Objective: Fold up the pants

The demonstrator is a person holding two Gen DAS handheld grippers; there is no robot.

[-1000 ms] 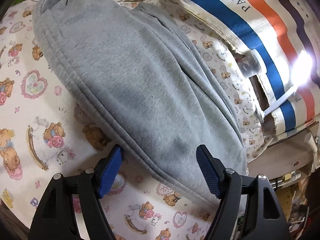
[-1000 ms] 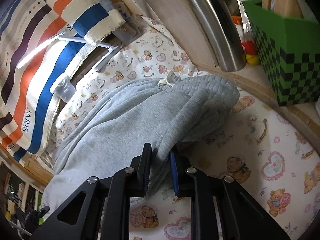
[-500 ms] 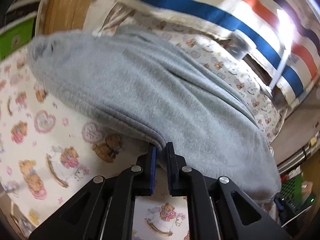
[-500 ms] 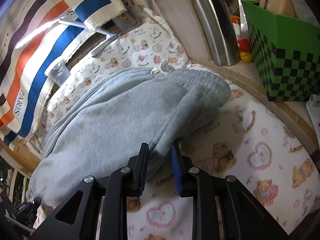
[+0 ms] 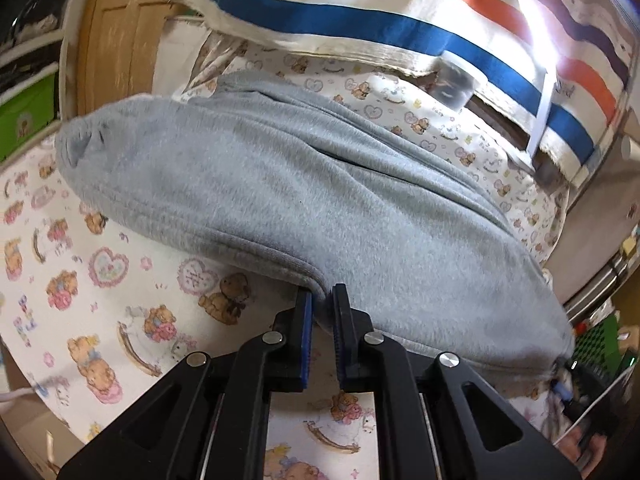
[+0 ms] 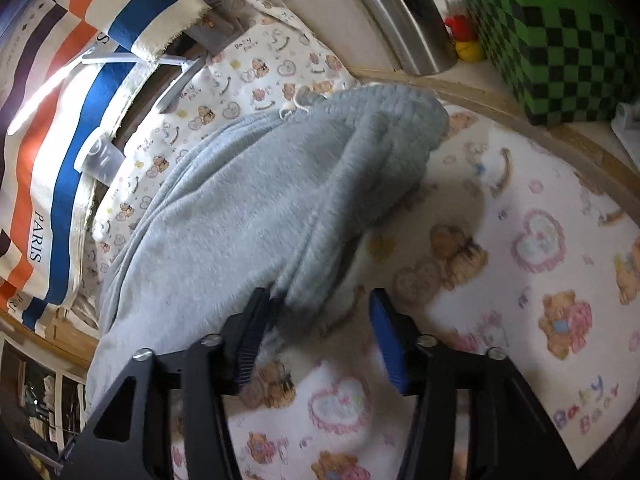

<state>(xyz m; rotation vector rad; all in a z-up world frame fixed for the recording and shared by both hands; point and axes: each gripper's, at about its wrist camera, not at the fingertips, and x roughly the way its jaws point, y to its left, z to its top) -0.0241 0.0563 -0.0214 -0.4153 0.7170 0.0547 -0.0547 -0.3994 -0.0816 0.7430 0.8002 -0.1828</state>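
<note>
Left tool [image 5: 321, 304]: pressed together, pinching the near hem of the grey pants [image 5: 304, 200]. Right tool [image 6: 316, 312]: jaws just opening, spread, pants edge loose between them. Pants lie ahead of both tools on the teddy-bear-print sheet [image 6: 520, 248]; striped cloth [image 5: 360, 20] beyond.

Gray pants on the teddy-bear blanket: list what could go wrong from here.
1. The left gripper pinches only the edge of the pants; lifting may pull it free.
2. The right gripper has just been opening, with the fabric loose between its jaws, so that side may sag and undo the fold.
3. Dragging could bunch the blanket.
</note>
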